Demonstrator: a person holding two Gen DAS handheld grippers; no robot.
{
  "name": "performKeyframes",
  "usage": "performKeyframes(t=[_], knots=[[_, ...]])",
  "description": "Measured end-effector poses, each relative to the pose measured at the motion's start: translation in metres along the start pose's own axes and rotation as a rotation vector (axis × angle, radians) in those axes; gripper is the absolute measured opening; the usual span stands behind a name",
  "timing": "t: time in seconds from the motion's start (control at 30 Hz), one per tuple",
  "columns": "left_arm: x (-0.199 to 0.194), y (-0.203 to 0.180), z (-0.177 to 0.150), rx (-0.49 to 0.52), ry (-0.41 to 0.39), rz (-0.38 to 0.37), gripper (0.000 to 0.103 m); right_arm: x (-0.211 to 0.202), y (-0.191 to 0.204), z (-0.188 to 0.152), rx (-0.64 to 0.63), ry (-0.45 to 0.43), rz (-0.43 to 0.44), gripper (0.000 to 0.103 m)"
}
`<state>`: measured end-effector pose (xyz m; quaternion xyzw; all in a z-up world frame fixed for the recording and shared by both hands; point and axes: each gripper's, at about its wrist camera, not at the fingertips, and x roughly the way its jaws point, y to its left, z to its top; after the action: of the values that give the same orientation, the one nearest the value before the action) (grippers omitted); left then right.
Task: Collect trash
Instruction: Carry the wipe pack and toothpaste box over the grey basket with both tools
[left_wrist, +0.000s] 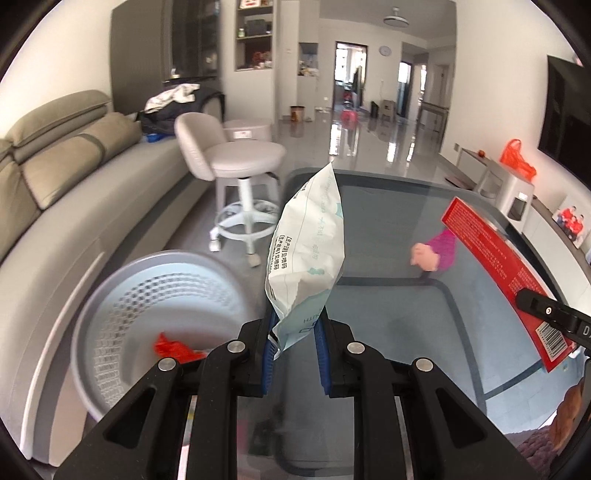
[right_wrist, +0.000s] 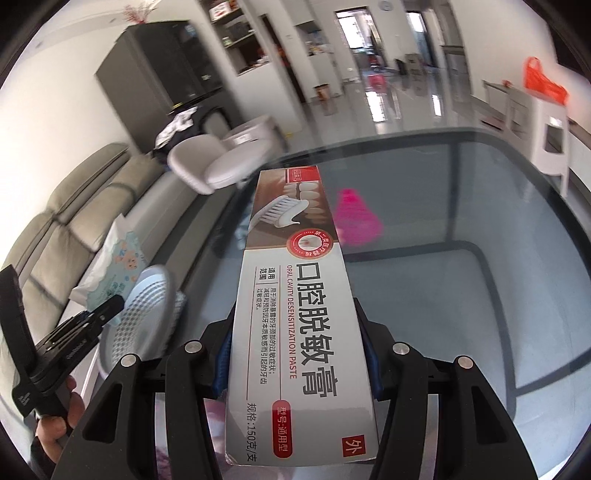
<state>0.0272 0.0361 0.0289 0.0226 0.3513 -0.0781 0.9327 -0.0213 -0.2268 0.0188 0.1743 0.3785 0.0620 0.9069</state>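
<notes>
My left gripper (left_wrist: 293, 336) is shut on a white and pale-blue wipes packet (left_wrist: 308, 251), held upright above the glass table edge. A grey mesh waste basket (left_wrist: 155, 302) stands just left of it on the floor, with a red scrap (left_wrist: 173, 349) inside. My right gripper (right_wrist: 297, 354) is shut on a long toothpaste box (right_wrist: 295, 295), grey and red, held over the glass table (right_wrist: 461, 295). The box also shows in the left wrist view (left_wrist: 506, 273) at right. The packet (right_wrist: 118, 262), the basket (right_wrist: 147, 310) and my left gripper (right_wrist: 107, 310) show at left in the right wrist view.
A pink item (left_wrist: 437, 251) lies on the glass table (left_wrist: 388, 295). A grey swivel stool (left_wrist: 236, 166) stands beyond the basket. A beige sofa (left_wrist: 55, 192) runs along the left. A white cabinet with an orange bag (left_wrist: 517, 158) is at right.
</notes>
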Motion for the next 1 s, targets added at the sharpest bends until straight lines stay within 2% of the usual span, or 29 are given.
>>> performKeyframes(t=[0.27,0.53,0.73,1.0], knots=[[-0.002,0.070,-0.015,-0.061,0.032,0.072,0.019,0.039,0.088,0.000,-0.122,0.070,0.107,0.053],[0.014,0.135,-0.035,-0.121,0.085,0.142,0.019,0.092,0.165,-0.008,-0.232,0.157,0.192,0.053],[0.033,0.160,-0.048,-0.153,0.119,0.173,0.019,0.132,0.206,-0.017,-0.287,0.240,0.234,0.053],[0.055,0.181,-0.062,-0.203,0.167,0.159,0.020,0.171,0.245,-0.022,-0.356,0.326,0.236,0.053]])
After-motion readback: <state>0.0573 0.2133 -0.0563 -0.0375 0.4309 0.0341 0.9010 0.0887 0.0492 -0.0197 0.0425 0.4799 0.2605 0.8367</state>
